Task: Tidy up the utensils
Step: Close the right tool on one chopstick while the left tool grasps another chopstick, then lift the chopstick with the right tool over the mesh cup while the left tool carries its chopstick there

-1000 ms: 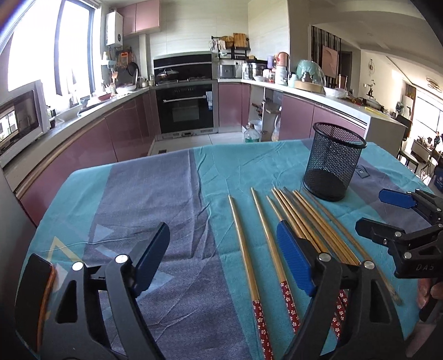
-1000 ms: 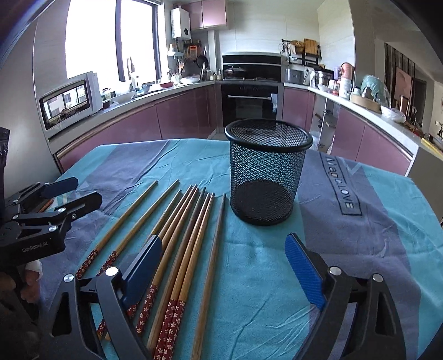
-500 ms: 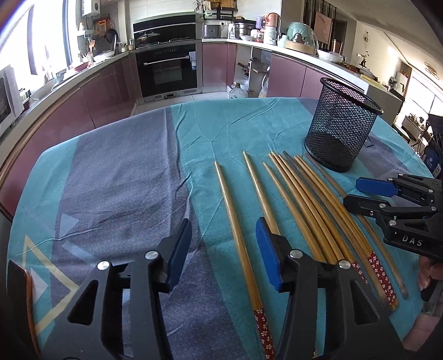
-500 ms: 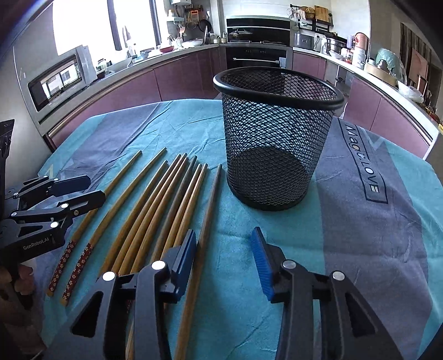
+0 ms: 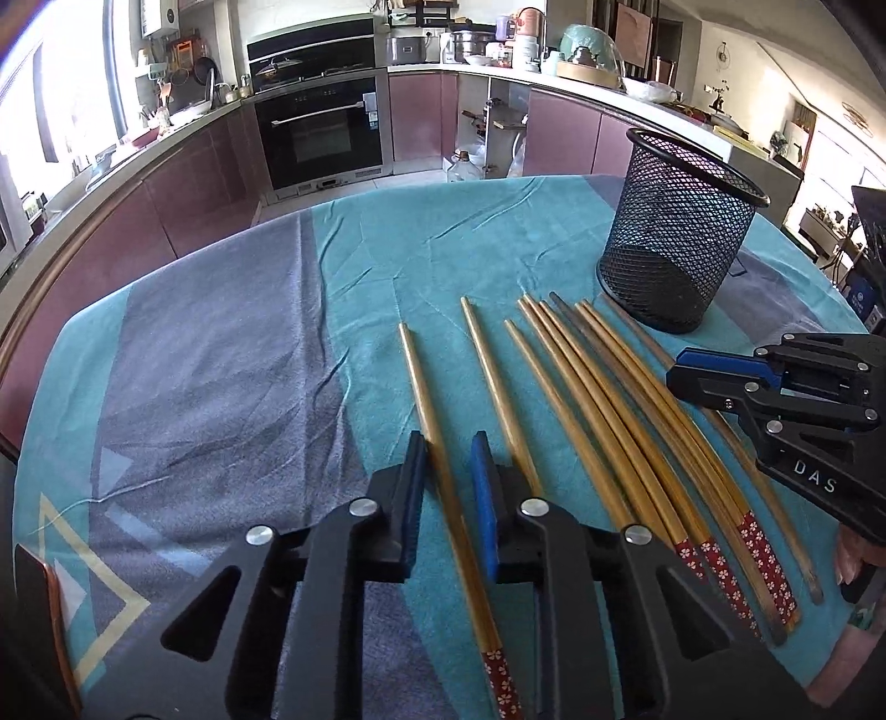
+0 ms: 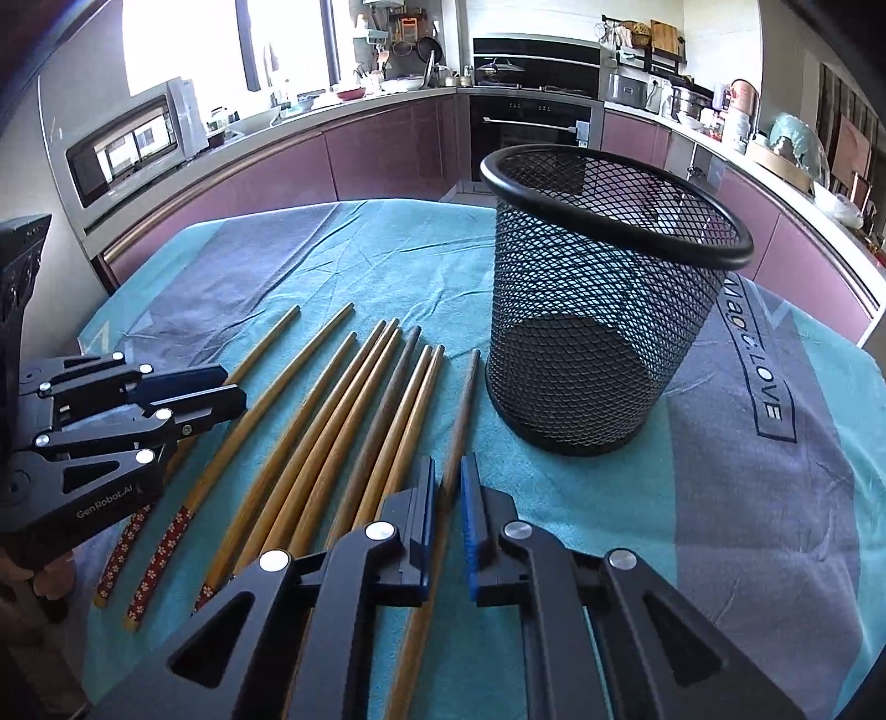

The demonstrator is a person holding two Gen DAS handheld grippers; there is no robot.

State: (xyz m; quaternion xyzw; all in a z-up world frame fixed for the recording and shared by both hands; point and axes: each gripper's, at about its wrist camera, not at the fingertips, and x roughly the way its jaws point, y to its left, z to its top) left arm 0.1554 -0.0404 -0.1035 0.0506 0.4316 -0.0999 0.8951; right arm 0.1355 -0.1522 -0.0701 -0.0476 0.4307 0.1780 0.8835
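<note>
Teal-and-grey tablecloth [image 5: 232, 354], mauve kitchen cabinets [image 5: 183, 188], black oven [image 5: 321, 133], bright window [image 6: 183, 44]

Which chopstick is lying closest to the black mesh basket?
The dark brown chopstick at the right end of the row. It lies alone beside the mesh basket, between the right gripper's jaws; the other chopsticks lie farther left.

A kitchen curves around the tabletop [image 5: 232, 354], which wears a teal and grey cloth. Mauve cabinet fronts [image 6: 382, 149] run beneath a pale counter [image 5: 166, 133] crowded with pots and jars. A black built-in oven [image 5: 321, 130] sits at the far wall, and a microwave [image 6: 133, 138] stands to the left. Bright daylight pours through tall windows [image 6: 183, 39], glaring white. The floor [image 5: 332, 191] by the oven is light tile.
</note>
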